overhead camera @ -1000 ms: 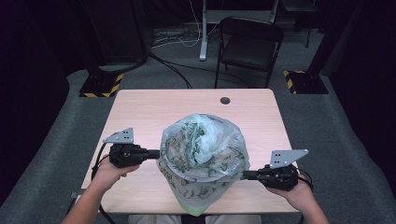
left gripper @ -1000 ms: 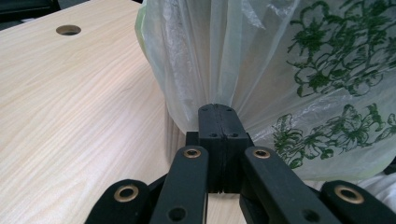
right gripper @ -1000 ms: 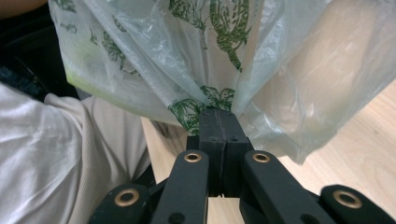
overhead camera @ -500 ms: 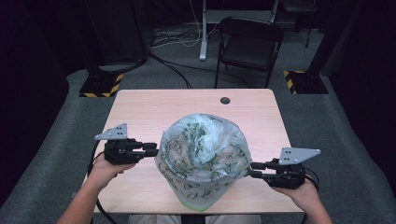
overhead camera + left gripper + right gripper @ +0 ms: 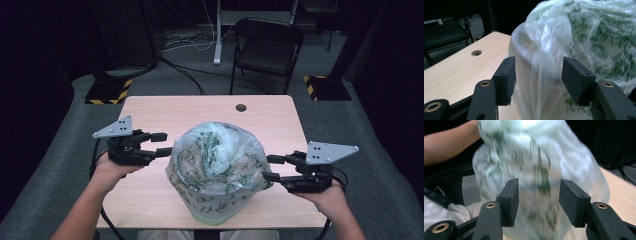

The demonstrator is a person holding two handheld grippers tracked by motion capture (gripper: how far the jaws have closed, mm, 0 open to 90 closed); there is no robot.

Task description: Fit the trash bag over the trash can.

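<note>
At the counter's (image 5: 150, 192) near edge stands the leaf-printed plastic bag (image 5: 217, 167). We have just been opening both jaws: left gripper (image 5: 161, 144) and right gripper (image 5: 272, 167) flank it, gaping, gripping nothing. We judge release complete; next, withdraw clear.

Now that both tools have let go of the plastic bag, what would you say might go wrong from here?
1. The bag stands at the near edge of the table, its base about at the rim; a nudge might tip it off.
2. Both tools, left and right, have just been opening with loose film close by; a jaw may snag it while pulling away.
3. The puffed, unsupported film may slump.
</note>
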